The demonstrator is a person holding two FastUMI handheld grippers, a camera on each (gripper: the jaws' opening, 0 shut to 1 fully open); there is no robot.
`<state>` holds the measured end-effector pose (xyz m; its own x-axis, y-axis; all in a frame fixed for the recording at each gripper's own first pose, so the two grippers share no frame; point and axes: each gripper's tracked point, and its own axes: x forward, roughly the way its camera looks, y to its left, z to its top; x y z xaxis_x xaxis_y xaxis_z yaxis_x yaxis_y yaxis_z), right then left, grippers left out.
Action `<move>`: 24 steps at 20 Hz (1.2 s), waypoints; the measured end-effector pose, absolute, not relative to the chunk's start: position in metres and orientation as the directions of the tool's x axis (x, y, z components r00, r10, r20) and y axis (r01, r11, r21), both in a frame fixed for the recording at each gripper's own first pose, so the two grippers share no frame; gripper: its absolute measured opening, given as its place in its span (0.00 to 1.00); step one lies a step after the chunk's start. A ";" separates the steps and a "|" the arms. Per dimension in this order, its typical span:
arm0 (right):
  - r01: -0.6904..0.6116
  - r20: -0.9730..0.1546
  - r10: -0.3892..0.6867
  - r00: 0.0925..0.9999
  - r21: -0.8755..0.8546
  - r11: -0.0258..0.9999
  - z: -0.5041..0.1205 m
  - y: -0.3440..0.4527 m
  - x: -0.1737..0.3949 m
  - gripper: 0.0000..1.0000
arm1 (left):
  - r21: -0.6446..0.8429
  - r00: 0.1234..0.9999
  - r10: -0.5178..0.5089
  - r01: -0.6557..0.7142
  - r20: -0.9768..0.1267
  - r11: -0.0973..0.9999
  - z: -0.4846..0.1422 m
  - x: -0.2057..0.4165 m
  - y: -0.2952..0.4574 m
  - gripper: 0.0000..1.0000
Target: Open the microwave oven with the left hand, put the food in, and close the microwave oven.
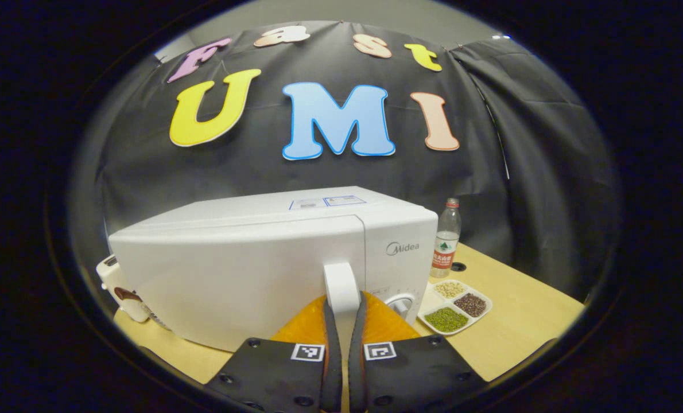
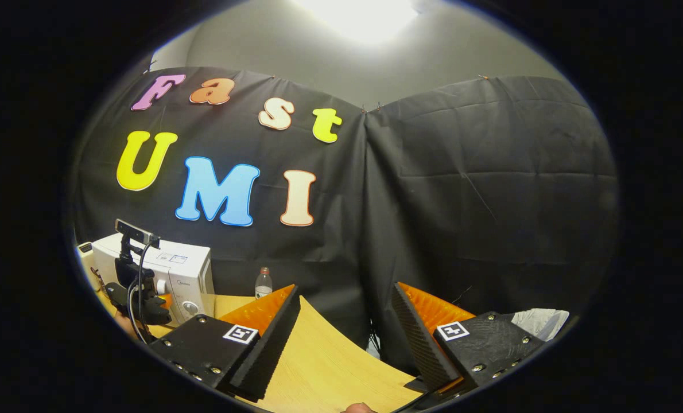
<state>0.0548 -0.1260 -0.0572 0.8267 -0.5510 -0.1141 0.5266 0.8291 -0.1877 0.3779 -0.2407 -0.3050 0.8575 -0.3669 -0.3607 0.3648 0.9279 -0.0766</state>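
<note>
Left tool (image 1: 342, 312) is pinched on the microwave door handle (image 1: 341, 287): both fingers press its sides, one each side, in the left gripper view. The handle is a vertical white bar, long axis upright, at the door's right edge next to the control panel (image 1: 399, 269). It sits dead ahead of the tool, straight along the finger line, so no lateral offset to correct.

Microwave oven (image 1: 244, 275) stands toward the surface's (image 1: 519, 321) back-left; door looks closed, flush with the panel, no gap I can see.

Key relation, as I judge it: hinge is likely on the door's far left, handle on the right, so the pull should be an arc back toward the holder and swinging left, not a straight pull. Grip is low on the bar; slipping off the bottom end is the risk.

Food: divided dish of beans (image 1: 455, 307) sits just right of the microwave on the surface, in front of a water bottle (image 1: 446, 241) near the back edge.

Right tool (image 2: 341, 338) is spread wide, holding nothing, hovering over the surface's right part, well apart from the microwave. In the right gripper view the oven and the left tool lie far off to its left. Right is the free one for the dish once the door is open.
</note>
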 end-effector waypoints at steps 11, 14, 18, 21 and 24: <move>0.387 -0.096 -0.399 0.912 -0.118 0.914 -0.049 -0.107 0.060 0.97 | -0.056 0.861 -0.359 0.365 -0.360 0.929 -0.292 0.294 -0.200 0.09; 0.333 -0.088 -0.342 0.936 -0.099 0.938 -0.047 -0.104 0.054 0.97 | -0.053 0.866 -0.334 0.339 -0.373 0.939 -0.288 0.269 -0.181 0.09; 0.269 -0.090 -0.274 0.958 -0.060 0.961 -0.047 -0.100 0.045 0.98 | -0.042 0.877 -0.282 0.290 -0.389 0.956 -0.285 0.237 -0.152 0.09; 0.219 -0.093 -0.222 0.971 -0.044 0.975 -0.049 -0.096 0.037 0.97 | -0.030 0.885 -0.233 0.242 -0.402 0.970 -0.283 0.217 -0.128 0.09; 0.165 -0.102 -0.166 0.981 -0.019 0.986 -0.052 -0.089 0.031 0.97 | -0.003 0.890 -0.192 0.209 -0.413 0.978 -0.283 0.199 -0.106 0.08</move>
<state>0.0313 -0.0895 -0.0517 0.9808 -0.1663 -0.1019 0.1653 0.9861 -0.0187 0.1986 -0.1060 -0.2825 0.8903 -0.1915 -0.4130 0.2088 0.9780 -0.0034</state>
